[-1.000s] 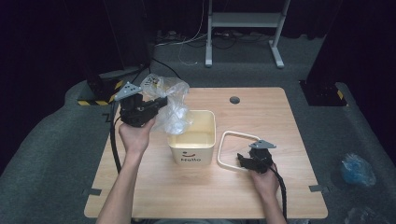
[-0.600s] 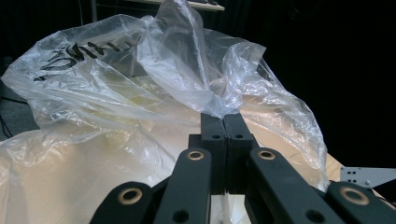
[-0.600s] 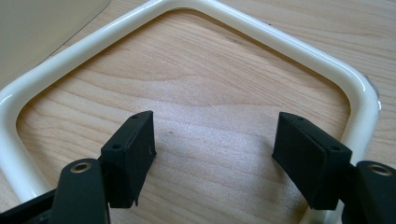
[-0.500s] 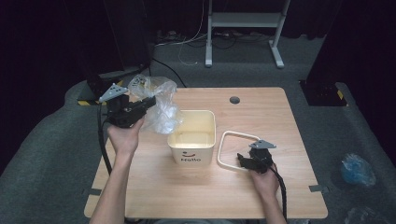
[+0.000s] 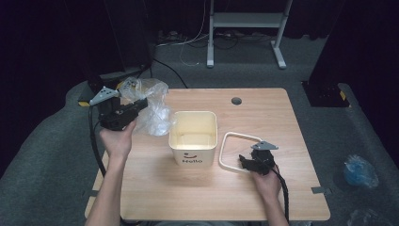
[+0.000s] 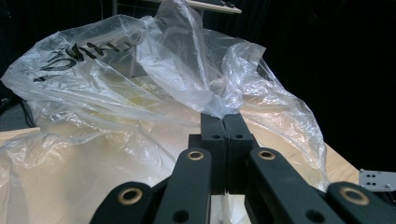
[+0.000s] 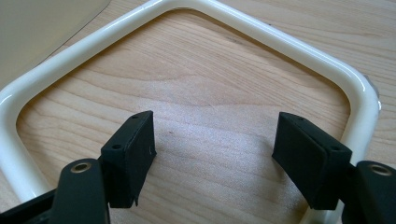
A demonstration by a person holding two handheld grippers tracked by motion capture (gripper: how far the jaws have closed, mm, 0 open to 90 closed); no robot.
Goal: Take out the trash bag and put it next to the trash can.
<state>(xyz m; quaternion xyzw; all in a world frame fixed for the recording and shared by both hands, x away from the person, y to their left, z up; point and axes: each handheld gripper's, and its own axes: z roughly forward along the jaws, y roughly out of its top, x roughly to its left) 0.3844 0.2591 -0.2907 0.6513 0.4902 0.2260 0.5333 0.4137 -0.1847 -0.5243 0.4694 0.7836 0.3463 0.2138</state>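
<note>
A light wooden table (image 5: 282, 117) is standing on grey carpet, its grain showing plainly and 1 round dark hole (image 5: 236, 100) sitting near its far edge. 1 cream square bin (image 5: 193, 136) is resting upright on the tabletop near the middle, printed lettering facing the person. Just beside it, to the right, 1 cream rounded-square ring (image 5: 235, 150) is lying flat on the wood. Its glossy rim (image 7: 280, 42) is framing bare board.

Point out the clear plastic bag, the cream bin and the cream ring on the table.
Plastic bag (image 5: 154, 115), high view, crumpled middle.
Cream bin (image 5: 193, 153), high view, front wall.
Cream ring (image 7: 275, 39), right gripper view, far side of its rim.
</note>
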